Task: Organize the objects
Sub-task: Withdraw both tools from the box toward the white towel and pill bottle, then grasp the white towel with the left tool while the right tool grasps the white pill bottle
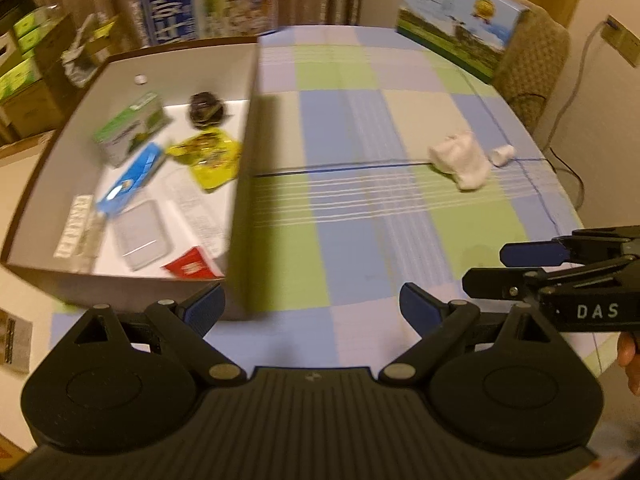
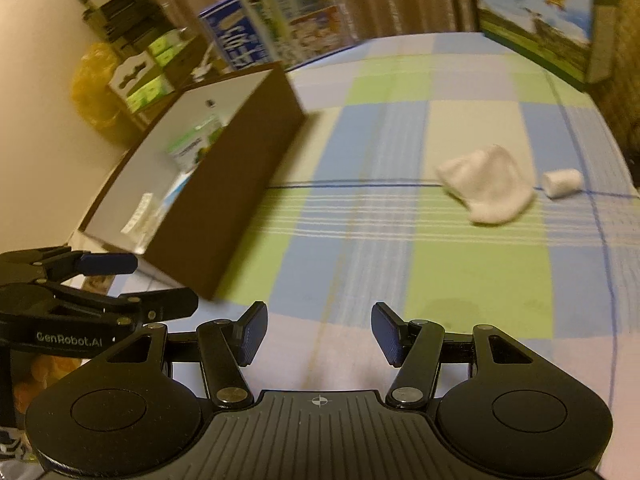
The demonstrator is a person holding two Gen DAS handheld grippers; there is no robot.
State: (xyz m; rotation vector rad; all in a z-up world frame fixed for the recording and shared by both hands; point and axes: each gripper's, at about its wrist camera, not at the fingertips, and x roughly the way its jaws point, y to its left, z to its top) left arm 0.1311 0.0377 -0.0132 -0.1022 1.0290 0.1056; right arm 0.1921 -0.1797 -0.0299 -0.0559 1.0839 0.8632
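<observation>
1. White soft cloth bundle [image 2: 490, 184], crumpled, sock-like: lies on the checked blue-green-cream tablecloth of the desk [image 2: 460, 280], at about 1 o'clock from the right claw [image 2: 319, 334], well apart from it.
2. Small white cylindrical roll [image 2: 562, 183]: just beside the cloth, at its 3 o'clock; whether they touch is unclear.
3. Brown-walled open cardboard box with white lining [image 1: 244, 160]: at 10 o'clock, already holding a yellow packet [image 1: 212, 158], a green carton [image 1: 132, 130] and other small items.
4. Right claw: jaws apart, nothing between them.
5. Left claw [image 1: 312, 308]: jaws wide, empty.
6. Handling, judged: cloth light, limp, not fragile; likely to sag. Pinch its raised middle fold. Roll light, may roll away; grip across its round sides.
</observation>
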